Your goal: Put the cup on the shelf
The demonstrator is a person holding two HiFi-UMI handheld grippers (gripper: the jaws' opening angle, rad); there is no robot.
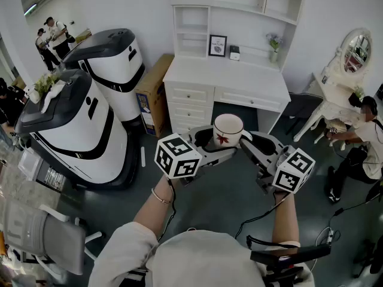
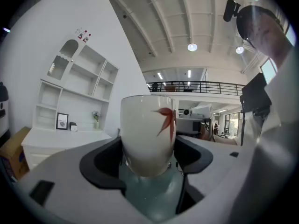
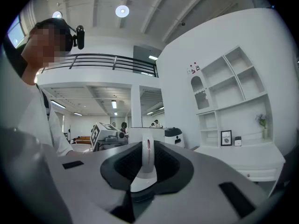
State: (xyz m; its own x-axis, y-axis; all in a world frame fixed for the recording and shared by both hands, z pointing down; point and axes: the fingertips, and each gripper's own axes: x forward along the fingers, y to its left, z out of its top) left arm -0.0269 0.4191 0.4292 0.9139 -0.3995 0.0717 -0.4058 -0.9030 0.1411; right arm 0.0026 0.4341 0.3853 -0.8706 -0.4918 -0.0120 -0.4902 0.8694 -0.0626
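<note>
The cup [image 1: 228,129] is white with a red leaf on its side, and my left gripper [image 1: 222,142] is shut on it, holding it upright in the air in front of the white desk. In the left gripper view the cup [image 2: 148,134] fills the gap between the two dark jaws of that gripper [image 2: 149,160]. Just right of the cup, my right gripper [image 1: 251,147] is shut on a thin white piece [image 3: 146,157] with a red mark, seen edge-on. The shelf unit [image 1: 192,26] stands on the desk [image 1: 227,76] straight ahead, with open compartments.
On the shelf unit stand a framed picture [image 1: 217,45], a small box [image 1: 234,53] and a vase [image 1: 274,48]. Two large white-and-black machines [image 1: 78,124] and a cardboard box [image 1: 153,92] are at the left. A vanity table with a mirror [image 1: 350,58] and a seated person [image 1: 366,137] are at the right.
</note>
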